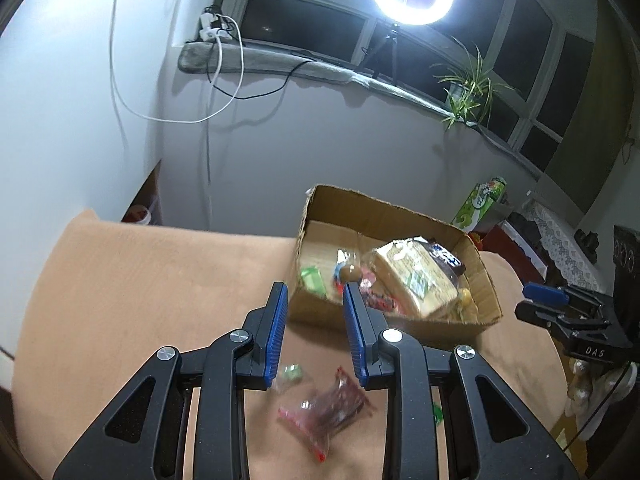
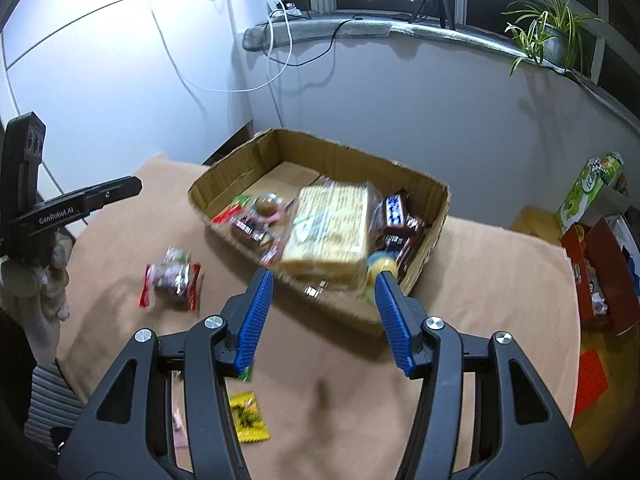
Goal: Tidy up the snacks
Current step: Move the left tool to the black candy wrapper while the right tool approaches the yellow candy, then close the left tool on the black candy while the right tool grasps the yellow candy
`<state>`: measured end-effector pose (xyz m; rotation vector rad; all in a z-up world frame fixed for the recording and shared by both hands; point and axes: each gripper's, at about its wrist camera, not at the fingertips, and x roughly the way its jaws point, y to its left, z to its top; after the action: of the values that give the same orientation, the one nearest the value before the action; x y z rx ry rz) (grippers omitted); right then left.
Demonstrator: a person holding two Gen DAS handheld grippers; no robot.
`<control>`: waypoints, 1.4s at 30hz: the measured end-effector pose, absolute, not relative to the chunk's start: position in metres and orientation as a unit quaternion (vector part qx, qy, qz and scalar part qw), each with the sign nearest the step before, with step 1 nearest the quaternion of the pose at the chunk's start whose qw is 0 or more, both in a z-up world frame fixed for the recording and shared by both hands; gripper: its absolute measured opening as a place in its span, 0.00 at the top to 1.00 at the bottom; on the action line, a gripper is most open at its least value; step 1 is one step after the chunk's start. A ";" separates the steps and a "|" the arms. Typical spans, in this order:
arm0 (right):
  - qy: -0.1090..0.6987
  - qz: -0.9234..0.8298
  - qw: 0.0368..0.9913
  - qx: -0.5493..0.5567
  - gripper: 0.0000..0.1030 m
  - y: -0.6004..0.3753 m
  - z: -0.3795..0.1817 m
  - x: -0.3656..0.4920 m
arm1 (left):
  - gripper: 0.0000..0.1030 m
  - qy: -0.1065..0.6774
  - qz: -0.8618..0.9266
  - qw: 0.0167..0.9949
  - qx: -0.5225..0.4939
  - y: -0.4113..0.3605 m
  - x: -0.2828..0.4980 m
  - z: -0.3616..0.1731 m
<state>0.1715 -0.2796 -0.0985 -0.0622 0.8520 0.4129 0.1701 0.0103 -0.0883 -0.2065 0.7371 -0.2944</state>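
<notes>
blk hand-held gripper (image 1: 315, 292), blue pads (image 1: 276, 336)

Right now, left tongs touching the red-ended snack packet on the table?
Apart. The right wrist view shows the left tongs up in the air, well clear of the red-ended snack packet lying flat on the tan cloth.

The box (image 2: 328, 160) is plain brown corrugated cardboard, matt, with ragged torn edges. The table cover (image 2: 492, 280) looks like soft matt tan cloth. The red-ended wrapper (image 2: 172, 280) is glossy crinkled film, probably plastic, though blurred. Each gripper has matt black plastic arms, ribbed blue pads (image 2: 256, 312) and shiny metal screw heads (image 1: 391, 336).
</notes>
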 end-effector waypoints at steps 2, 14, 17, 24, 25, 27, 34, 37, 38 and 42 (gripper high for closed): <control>0.414 0.205 0.886 -0.033 0.46 -0.277 -0.103 0.160 | 0.74 0.358 -0.146 0.916 -0.104 0.012 0.162 -0.090; 0.437 0.225 0.870 -0.046 0.38 -0.262 -0.137 0.111 | 0.74 0.381 -0.184 0.901 -0.093 -0.012 0.114 -0.115; 0.446 0.232 0.863 -0.053 0.38 -0.256 -0.146 0.103 | 0.74 0.390 -0.196 0.896 -0.078 -0.023 0.105 -0.123; 0.465 0.242 0.850 -0.059 0.38 -0.252 -0.164 0.092 | 0.74 0.415 -0.220 0.881 -0.056 -0.046 0.096 -0.139; 0.467 0.243 0.848 -0.061 0.38 -0.251 -0.166 0.092 | 0.74 0.418 -0.223 0.879 -0.054 -0.049 0.095 -0.141; 0.469 0.245 0.846 -0.064 0.38 -0.250 -0.168 0.090 | 0.74 0.425 -0.231 0.874 -0.047 -0.055 0.094 -0.145; 0.478 0.248 0.840 -0.070 0.38 -0.245 -0.177 0.093 | 0.74 0.439 -0.242 0.865 -0.020 -0.070 0.092 -0.158; 0.482 0.252 0.836 -0.075 0.38 -0.242 -0.181 0.095 | 0.74 0.444 -0.240 0.863 -0.013 -0.072 0.093 -0.162; 0.483 0.252 0.835 -0.078 0.38 -0.241 -0.181 0.095 | 0.74 0.445 -0.240 0.862 -0.010 -0.073 0.093 -0.163; 0.488 0.253 0.831 -0.081 0.38 -0.238 -0.183 0.099 | 0.74 0.451 -0.242 0.859 0.001 -0.077 0.095 -0.168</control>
<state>0.0987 -0.2385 -0.1830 -0.1709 1.0353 0.5368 0.0950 -0.0769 -0.1676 0.0027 0.9478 -0.5076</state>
